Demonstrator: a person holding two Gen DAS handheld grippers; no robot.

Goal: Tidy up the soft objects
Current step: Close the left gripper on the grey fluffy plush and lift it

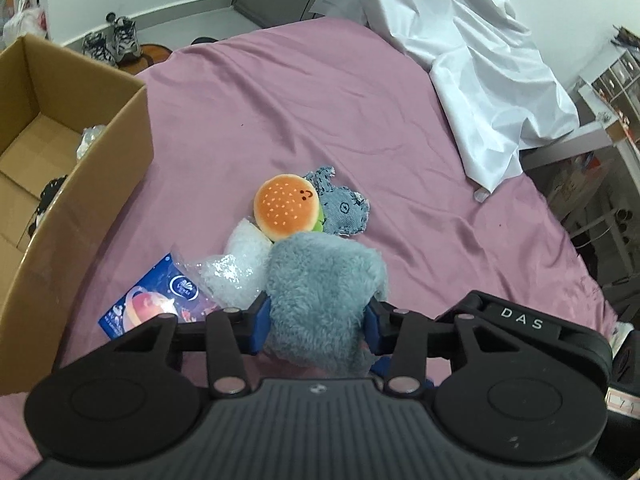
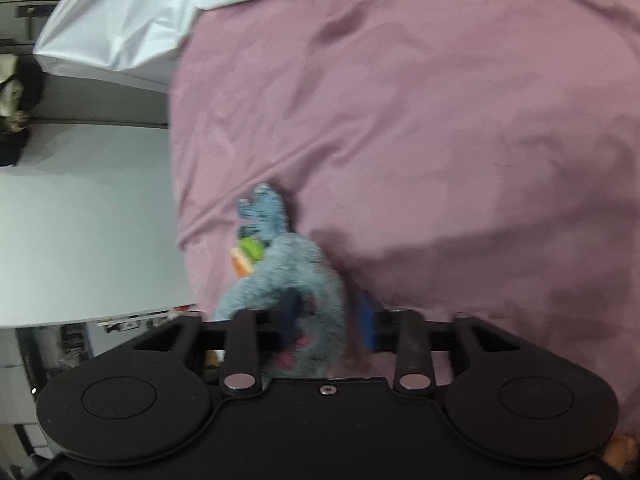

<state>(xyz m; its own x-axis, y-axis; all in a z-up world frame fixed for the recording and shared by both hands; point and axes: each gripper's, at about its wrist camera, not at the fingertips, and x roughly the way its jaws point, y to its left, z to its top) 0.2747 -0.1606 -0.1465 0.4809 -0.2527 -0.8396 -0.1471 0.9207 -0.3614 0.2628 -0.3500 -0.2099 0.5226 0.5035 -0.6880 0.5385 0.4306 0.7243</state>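
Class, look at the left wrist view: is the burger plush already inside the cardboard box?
No. The burger plush lies on the pink bedsheet, outside the cardboard box.

Blur, overlap and cropped edges

The whole right wrist view is smeared, so the furry blue-grey plush (image 2: pixel 296 276) between the right claw (image 2: pixel 330 320) fingers is only a vague shape, and the grip there cannot be judged. In the left wrist view that plush (image 1: pixel 320 292) hides the blue pads' tips, the burger plush (image 1: pixel 288 206) overlaps the denim toy (image 1: pixel 342 208), and the cardboard box (image 1: pixel 80 168) is cut off at the left edge.
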